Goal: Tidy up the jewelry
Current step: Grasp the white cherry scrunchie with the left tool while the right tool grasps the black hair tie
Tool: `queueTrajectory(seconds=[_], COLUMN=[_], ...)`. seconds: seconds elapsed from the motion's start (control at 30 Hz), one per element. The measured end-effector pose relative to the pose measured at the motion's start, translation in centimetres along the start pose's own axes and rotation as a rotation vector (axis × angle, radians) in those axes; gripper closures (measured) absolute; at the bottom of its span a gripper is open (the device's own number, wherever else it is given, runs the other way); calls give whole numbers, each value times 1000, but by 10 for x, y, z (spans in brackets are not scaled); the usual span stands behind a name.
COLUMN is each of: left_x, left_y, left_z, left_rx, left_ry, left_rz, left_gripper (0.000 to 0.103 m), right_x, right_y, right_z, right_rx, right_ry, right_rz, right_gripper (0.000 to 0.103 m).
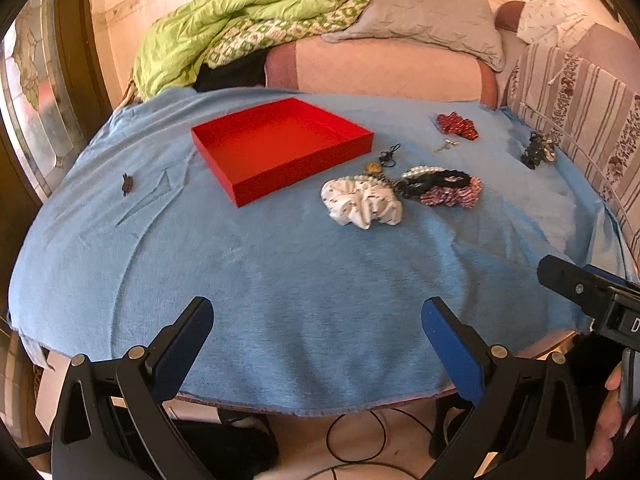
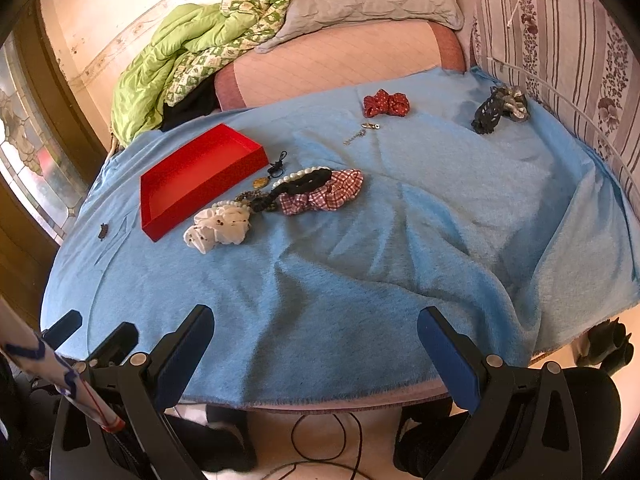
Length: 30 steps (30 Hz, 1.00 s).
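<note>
Red tray [image 1: 280,144] sits empty far ahead of the left tool [image 1: 318,320]; both tools, right tool [image 2: 316,328] included, hang spread wide, gripping nothing.

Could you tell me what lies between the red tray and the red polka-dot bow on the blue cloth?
A small black cord loop beside the red tray, then bare blue cloth up to the bow, clearest in the right wrist view.

Can't identify the small dark bit [image 1: 127,184] far left of my fingers; necklace [image 2: 256,196] half buried under scrunchies [image 2: 320,196].
</note>
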State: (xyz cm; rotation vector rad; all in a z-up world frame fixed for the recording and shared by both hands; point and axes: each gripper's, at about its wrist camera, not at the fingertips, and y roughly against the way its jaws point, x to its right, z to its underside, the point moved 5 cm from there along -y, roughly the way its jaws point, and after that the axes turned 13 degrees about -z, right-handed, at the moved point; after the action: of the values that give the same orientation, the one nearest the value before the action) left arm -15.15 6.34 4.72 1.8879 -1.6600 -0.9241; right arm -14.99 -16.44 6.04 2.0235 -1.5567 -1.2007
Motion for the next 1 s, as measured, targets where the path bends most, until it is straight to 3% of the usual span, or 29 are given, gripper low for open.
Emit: queueTrajectory(seconds=[0.37, 0.53, 0.67, 0.73, 0.8, 0.9, 0.97, 1.0], left_x=[30, 46, 54, 57, 59, 58, 57, 56], left_y=[-70, -107, -136, -146, -151, -151, -150, -150], left_z=[-44, -69, -78, -81, -83, -87, -89, -89], left_rx=[-96, -107, -131, -136, -128, -99, -85, -80], left_ry=[-13, -27, -36, -44, -54, -70, -73, -74], left_rz=[134, 129, 130, 157, 170, 193, 195, 204], left_gripper=[0, 2, 24, 47, 59, 82, 83, 84], right_x=[25, 40, 45, 46, 46, 43, 44, 45], right_y=[-27, -37, -46, -52, -56, -62, -70, -75], right_z=[-15, -27, -37, -46, -57, -78, -92, -98], right_rx=[-21, -20, -15, -10, 1, 21, 25, 24], right_ry=[-48, -76, -87, -103, -116, -119, -126, -131], right_rz=[38, 54, 38, 1, -30, -77, -80, -81], right_gripper=[0, 0, 0, 0, 3, 20, 41, 46])
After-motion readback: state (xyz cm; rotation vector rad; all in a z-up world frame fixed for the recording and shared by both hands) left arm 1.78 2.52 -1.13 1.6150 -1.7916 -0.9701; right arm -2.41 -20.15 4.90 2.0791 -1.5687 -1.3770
